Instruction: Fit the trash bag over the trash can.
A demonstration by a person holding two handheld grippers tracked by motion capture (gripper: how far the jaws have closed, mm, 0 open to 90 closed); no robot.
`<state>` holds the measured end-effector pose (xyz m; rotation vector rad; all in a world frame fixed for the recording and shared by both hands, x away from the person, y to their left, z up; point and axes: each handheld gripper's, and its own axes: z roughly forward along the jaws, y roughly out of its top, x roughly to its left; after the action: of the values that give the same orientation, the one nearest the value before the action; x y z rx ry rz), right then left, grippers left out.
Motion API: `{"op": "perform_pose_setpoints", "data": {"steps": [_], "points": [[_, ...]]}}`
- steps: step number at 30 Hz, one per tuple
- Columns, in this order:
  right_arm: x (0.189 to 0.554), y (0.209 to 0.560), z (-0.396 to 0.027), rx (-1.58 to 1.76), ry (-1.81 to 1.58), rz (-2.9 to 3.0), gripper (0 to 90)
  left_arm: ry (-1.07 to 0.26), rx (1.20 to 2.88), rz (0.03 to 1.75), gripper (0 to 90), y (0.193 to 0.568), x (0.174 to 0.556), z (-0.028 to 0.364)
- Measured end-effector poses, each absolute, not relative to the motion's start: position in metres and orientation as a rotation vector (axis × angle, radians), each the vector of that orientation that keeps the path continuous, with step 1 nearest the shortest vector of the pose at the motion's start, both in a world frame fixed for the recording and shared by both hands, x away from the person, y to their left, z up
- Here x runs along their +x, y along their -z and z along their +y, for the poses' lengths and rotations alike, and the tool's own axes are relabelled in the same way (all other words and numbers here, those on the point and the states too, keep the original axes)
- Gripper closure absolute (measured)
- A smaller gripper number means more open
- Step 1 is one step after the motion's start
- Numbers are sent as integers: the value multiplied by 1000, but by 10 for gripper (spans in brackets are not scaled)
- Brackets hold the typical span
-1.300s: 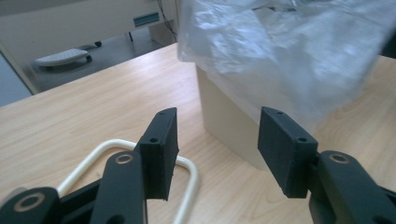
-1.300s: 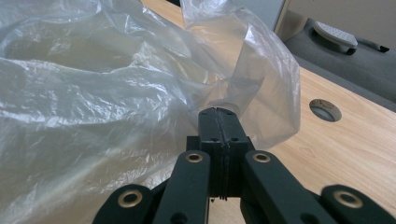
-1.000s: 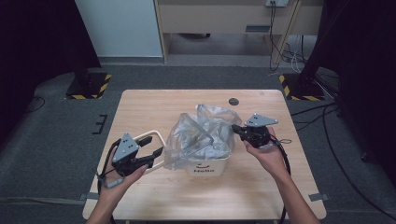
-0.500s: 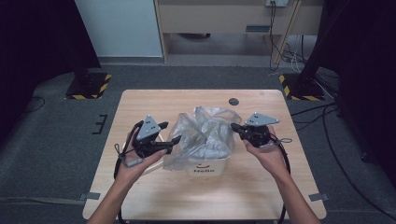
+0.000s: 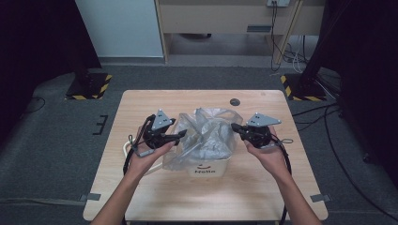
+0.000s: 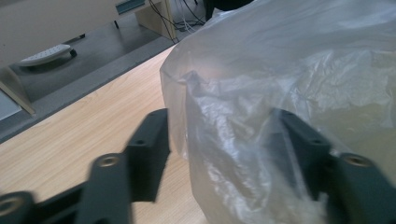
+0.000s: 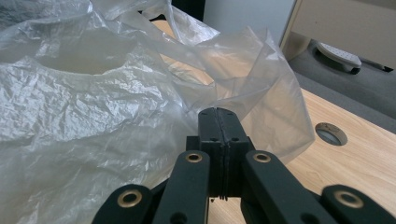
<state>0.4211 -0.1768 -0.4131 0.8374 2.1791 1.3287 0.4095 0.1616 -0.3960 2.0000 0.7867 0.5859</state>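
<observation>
High view, crumpled clear plastic bag (image 5: 206, 138), left gripper (image 5: 180, 134) jaws apart astride it, right gripper (image 5: 233, 126) pinching it.

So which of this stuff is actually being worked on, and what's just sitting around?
In use:
- clear plastic bag
- white bin under it
- left gripper, open around the bag's edge
- right gripper, shut on the bag

Lying about:
- grommet hole in the table

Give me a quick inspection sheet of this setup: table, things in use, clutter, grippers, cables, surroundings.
Surface: wooden table, round grommet hole at the far edge.
Job's things: clear plastic bag billowing over a white bin with a smiley print.
Clutter: nothing seen.
Grippers: left gripper open, one edge of the bag between its jaws; right gripper shut at the bag's opposite edge.
Cables: one trails from each gripper.
Surroundings: grey floor, hazard-striped stand bases.
</observation>
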Motion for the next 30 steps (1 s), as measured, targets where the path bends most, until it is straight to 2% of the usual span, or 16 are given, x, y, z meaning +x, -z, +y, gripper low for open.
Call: {"op": "perform_pose_setpoints", "data": {"steps": [5,11,16,30], "points": [[419,412,-177,827,-1337,2182,900,-624,1977,822,705,397,413,160],[415,415,-181,816,-1336,2188,900,-624,1912,872,863,396,417,163],[413,417,-186,802,-1341,2199,900,-588,1908,942,897,401,424,167],[413,431,-192,816,-1307,2229,900,-551,1973,1048,900,425,440,177]]}}
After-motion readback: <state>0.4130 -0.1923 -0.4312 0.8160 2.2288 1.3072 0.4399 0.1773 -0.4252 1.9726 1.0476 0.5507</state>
